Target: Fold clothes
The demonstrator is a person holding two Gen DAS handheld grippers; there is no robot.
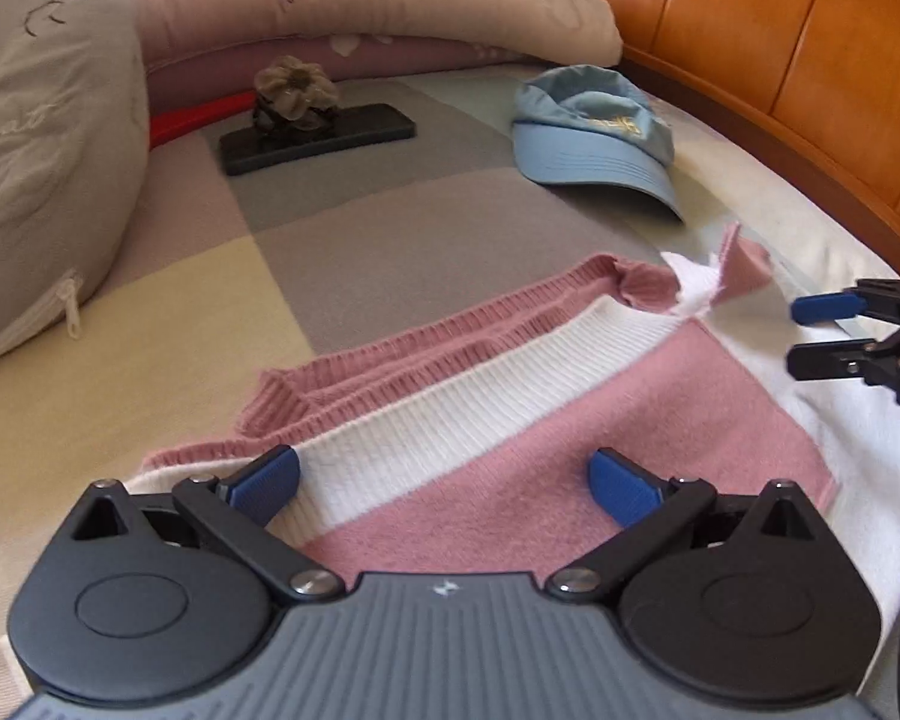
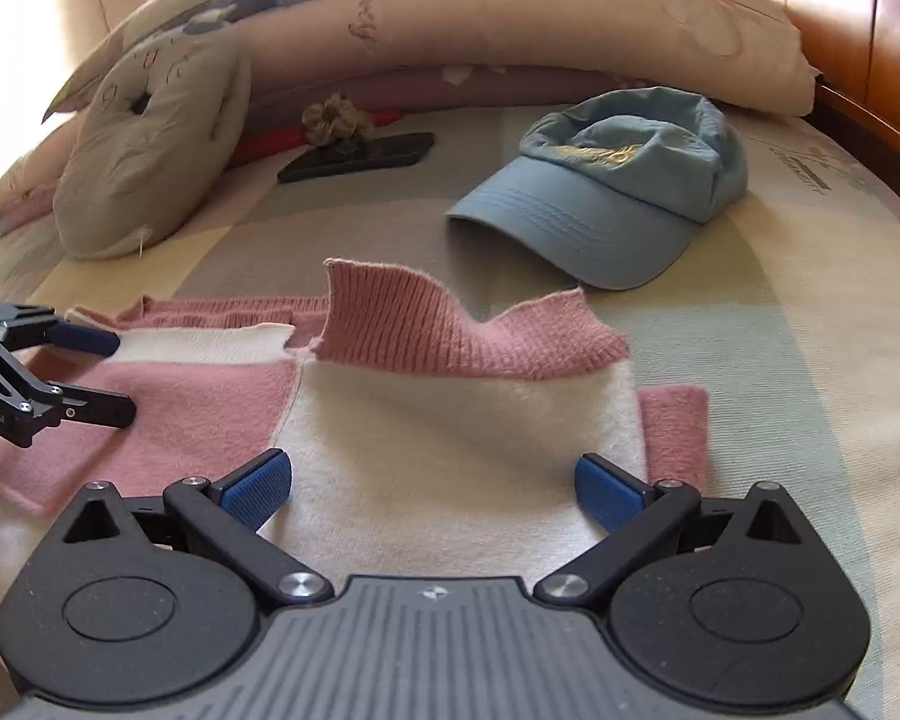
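A pink and white knit sweater point(image 1: 570, 444) lies partly folded on the bed, with its ribbed hem point(image 1: 402, 348) at the far side. My left gripper point(image 1: 444, 486) hovers open just above its pink panel, nothing between the blue pads. In the right wrist view the same sweater point(image 2: 450, 420) spreads out with a pink ribbed flap point(image 2: 450, 330) turned up along its far edge. My right gripper point(image 2: 432, 489) is open over the white panel. Each gripper shows in the other's view, the right gripper point(image 1: 810, 336) at the right edge and the left gripper point(image 2: 114, 375) at the left edge.
A light blue cap point(image 2: 618, 180) sits beyond the sweater. A black phone point(image 1: 318, 138) with a flower-shaped hair tie point(image 1: 297, 87) on it lies further back. A grey plush cushion point(image 1: 42, 150) is at the left, pillows point(image 2: 510, 18) along the back, and a wooden headboard point(image 1: 780, 48) at the right.
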